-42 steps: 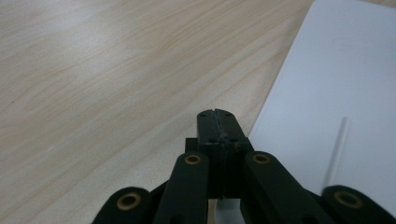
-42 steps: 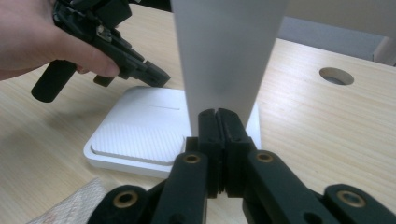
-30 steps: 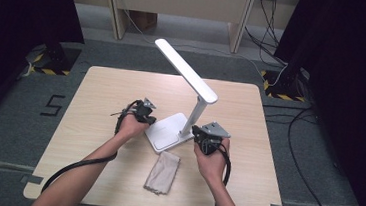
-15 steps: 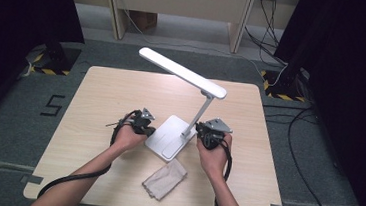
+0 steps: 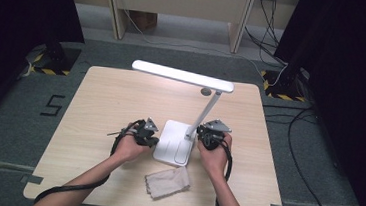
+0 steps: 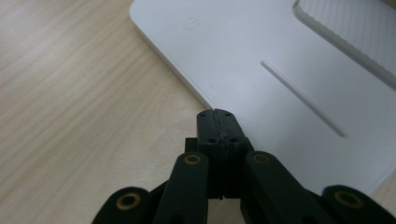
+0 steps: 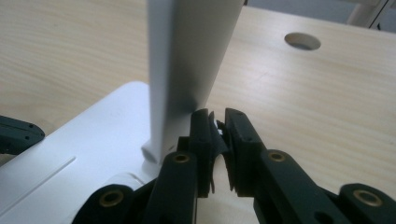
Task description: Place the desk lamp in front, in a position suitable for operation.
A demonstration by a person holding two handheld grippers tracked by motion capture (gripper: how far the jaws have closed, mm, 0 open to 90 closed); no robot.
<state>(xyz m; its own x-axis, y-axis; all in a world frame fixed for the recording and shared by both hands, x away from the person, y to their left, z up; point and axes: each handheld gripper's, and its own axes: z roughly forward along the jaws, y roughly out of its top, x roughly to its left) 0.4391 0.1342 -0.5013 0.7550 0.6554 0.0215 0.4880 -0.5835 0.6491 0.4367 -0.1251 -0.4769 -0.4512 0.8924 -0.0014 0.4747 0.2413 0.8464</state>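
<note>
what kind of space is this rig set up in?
Probably a lab or recording room, not a home: a lone wooden table on grey carpet, black curtains on both sides, hazard-striped stand feet, floor cables, and a taped "5" marking the spot.

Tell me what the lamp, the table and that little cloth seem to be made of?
The lamp looks like smooth white plastic with a matte finish: even colour, rounded moulded corners and a pressed groove in its base. The table looks like light wood or a wood-look laminate; pale grain lines run across it, so either is possible. The cloth seems soft beige fabric, lying rumpled with folds.
</note>
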